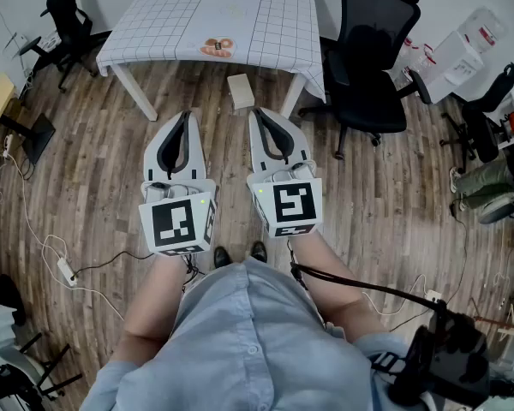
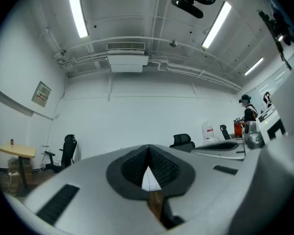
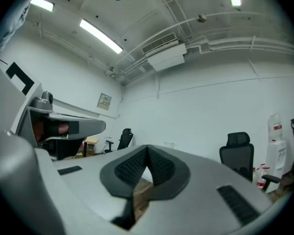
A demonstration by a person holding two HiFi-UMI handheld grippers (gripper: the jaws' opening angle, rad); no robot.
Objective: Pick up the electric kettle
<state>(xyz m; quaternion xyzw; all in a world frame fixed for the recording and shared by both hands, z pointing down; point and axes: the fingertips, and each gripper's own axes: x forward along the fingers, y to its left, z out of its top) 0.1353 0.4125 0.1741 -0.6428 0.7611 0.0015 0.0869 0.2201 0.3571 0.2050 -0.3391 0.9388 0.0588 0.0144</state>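
Observation:
No electric kettle shows in any view. In the head view both grippers are held side by side, level, over the wooden floor and short of a table with a white grid cloth (image 1: pixel 274 24). The left gripper (image 1: pixel 186 115) has its jaws closed tip to tip with nothing between them; the left gripper view shows the same closed tips (image 2: pixel 148 150). The right gripper (image 1: pixel 261 112) is likewise shut and empty, its pads meeting in the right gripper view (image 3: pixel 147 150). A small brown and orange item (image 1: pixel 216 47) lies near the table's front edge.
A cardboard box (image 1: pixel 241 91) stands on the floor under the table. A black office chair (image 1: pixel 373 58) is right of the table, another (image 1: pixel 64 15) at the far left. Cables and a power strip (image 1: pixel 66 270) lie on the floor at left. A person (image 2: pixel 248 115) stands far off.

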